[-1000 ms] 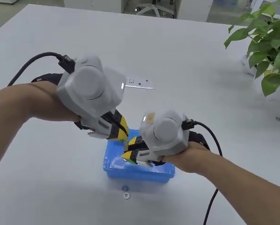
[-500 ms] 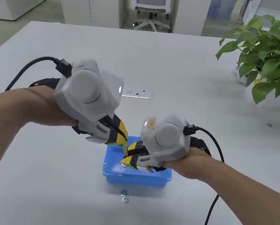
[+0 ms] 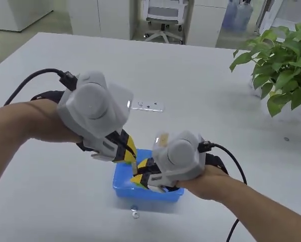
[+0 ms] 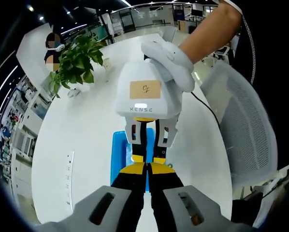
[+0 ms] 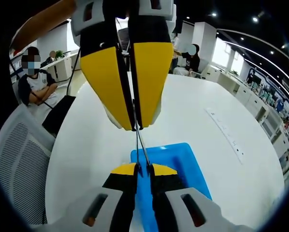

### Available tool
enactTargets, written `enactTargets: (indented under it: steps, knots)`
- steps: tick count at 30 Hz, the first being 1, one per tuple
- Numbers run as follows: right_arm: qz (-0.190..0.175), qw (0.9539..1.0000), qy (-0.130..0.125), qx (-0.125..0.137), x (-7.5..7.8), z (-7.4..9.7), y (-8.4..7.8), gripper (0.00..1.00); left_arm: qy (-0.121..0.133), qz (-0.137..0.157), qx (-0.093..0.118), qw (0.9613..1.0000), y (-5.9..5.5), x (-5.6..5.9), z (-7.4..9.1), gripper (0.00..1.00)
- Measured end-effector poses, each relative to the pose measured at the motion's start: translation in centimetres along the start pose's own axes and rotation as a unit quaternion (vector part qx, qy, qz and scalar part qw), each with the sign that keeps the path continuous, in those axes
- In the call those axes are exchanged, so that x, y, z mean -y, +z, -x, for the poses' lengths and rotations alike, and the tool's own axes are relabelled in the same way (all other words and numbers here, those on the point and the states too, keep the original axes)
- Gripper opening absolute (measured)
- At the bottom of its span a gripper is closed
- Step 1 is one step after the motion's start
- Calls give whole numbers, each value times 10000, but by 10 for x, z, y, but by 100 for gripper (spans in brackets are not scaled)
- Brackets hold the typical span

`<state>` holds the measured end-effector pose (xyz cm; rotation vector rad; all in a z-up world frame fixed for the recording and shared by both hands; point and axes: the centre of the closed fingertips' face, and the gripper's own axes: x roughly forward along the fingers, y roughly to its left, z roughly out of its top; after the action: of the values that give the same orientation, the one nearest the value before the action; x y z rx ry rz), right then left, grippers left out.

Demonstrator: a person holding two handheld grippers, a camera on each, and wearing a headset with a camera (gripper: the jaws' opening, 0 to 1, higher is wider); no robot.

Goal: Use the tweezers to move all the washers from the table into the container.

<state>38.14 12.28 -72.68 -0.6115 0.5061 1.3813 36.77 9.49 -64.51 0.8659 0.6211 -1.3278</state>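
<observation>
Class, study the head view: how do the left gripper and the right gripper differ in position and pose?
The left gripper sits higher and points down to the right; the right gripper sits lower, over the blue container, pointing left. The left gripper's cable arcs away leftward; the right gripper's cable loops rightward. Both have yellow-and-black jaws that look shut on the tweezers, tips meeting.

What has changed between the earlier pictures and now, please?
Nothing visibly moved or changed hands; only the head camera shifted. The left claw and the right claw stay shut on the tweezers over the blue container. Two washers still lie on the table beside it.
</observation>
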Motion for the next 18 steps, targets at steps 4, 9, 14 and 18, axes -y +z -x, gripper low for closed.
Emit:
enactTargets:
  steps: [4, 9, 14, 18]
  knots:
    - [21, 10000, 14, -13, -6, 1, -2, 11, 2, 16, 4, 10000, 0, 6, 0, 5]
    - [7, 10000, 50, -14, -15, 0, -6, 11, -21, 23, -13, 10000, -2, 14, -3, 5]
    - [-2, 9999, 104, -31, -23, -2, -10, 12, -62, 55, -18, 10000, -5, 20, -7, 5]
    - [-11, 9999, 140, -38, -28, -4, -16, 12, -105, 105, -23, 9999, -8, 26, -11, 5]
